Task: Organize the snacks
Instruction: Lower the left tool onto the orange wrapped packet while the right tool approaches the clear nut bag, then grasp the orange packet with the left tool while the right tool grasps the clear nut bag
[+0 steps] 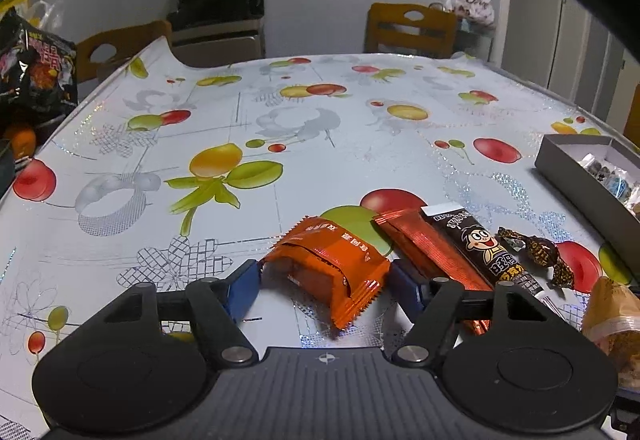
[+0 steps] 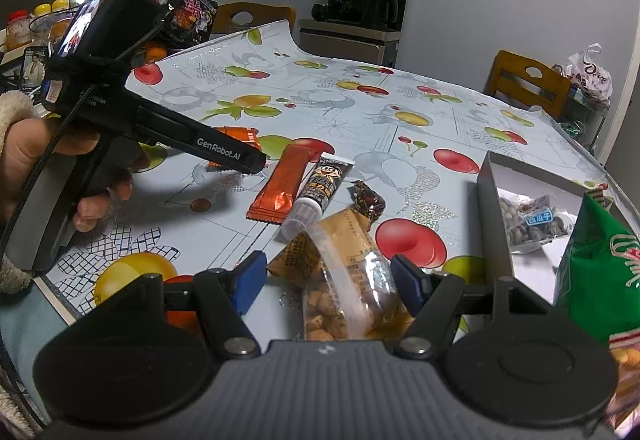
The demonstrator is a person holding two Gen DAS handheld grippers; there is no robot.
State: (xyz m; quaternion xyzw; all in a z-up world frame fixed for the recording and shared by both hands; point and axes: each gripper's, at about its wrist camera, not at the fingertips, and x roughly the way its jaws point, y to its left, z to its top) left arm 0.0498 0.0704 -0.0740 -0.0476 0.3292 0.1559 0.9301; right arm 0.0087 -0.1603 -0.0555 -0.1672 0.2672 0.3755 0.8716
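Note:
In the left wrist view my left gripper (image 1: 324,286) is open, its blue pads either side of an orange snack packet (image 1: 332,264) lying on the table. Beside it lie a red-orange stick pack (image 1: 432,252), a black tube with a cartoon face (image 1: 484,248) and a dark wrapped candy (image 1: 536,250). In the right wrist view my right gripper (image 2: 326,282) is open around a clear bag of nuts (image 2: 344,288) on the table. The left gripper's body (image 2: 168,124) hangs over the orange packet (image 2: 240,136).
A grey open box (image 2: 490,216) holding a small seed packet (image 2: 532,224) stands at the right; it also shows in the left wrist view (image 1: 576,176). A green snack bag (image 2: 600,272) leans by it. Wooden chairs (image 1: 408,28) and a black noodle bag (image 1: 36,64) ring the fruit-print table (image 1: 320,120).

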